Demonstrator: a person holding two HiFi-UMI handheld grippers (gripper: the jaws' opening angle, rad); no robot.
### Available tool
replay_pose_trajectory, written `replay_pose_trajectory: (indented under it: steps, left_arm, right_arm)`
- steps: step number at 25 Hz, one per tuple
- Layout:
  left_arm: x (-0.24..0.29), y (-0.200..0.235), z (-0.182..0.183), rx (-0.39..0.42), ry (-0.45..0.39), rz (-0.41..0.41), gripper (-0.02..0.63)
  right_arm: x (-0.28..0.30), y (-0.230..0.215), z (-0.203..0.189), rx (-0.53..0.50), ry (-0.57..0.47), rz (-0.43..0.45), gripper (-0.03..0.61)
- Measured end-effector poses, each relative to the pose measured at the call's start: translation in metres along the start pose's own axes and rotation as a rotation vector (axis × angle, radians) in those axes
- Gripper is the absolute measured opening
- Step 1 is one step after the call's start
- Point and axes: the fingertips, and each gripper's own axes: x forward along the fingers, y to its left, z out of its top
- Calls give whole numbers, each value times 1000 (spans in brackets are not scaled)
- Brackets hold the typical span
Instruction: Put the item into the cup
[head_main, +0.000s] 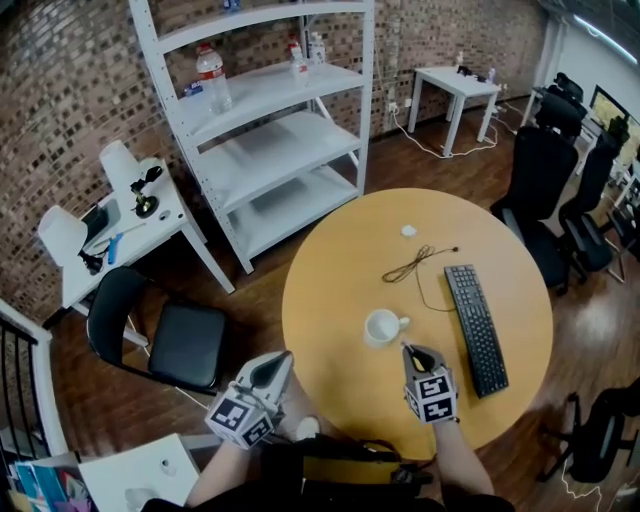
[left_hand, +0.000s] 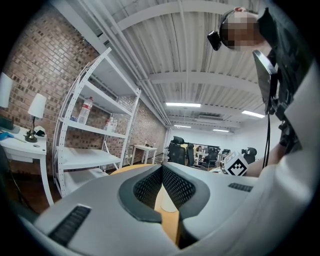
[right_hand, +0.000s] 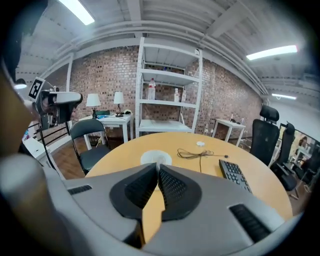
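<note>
A white cup (head_main: 382, 326) stands near the middle of the round wooden table (head_main: 330, 270), handle to the right. My right gripper (head_main: 407, 349) hovers just in front of the cup, shut, with nothing between its fingertips. In the right gripper view the cup (right_hand: 156, 157) sits right beyond the closed jaw tips (right_hand: 158, 168). A small white item (head_main: 408, 231) lies on the far side of the table, also seen in the right gripper view (right_hand: 200, 144). My left gripper (head_main: 287, 357) is held at the table's near left edge, shut and empty (left_hand: 162, 168).
A black keyboard (head_main: 476, 327) lies at the table's right, with a thin dark cable (head_main: 412, 265) behind the cup. A black chair (head_main: 165, 335) stands left of the table, a white shelf unit (head_main: 270, 130) behind it, and office chairs (head_main: 545, 190) at the right.
</note>
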Motion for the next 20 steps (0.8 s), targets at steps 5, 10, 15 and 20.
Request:
replay_pose_trajectory:
  steps: [5,10,15,20]
  left_arm:
    - [-9,16,6,-9,-37,39,5]
    - [-24,41,-1,-26,-37,107,5]
    - [-34,56,0,-43,-53,150,5]
    - [-33,60,-9,-55,-32,152,5]
  right_arm:
    - [24,5,37,-33,-39,-2,0]
    - [51,-2,42,-17,-26,-16,2]
    - [64,-3,38,-26,1,-25,19]
    - [71,0,41,-23,-21,-5,91]
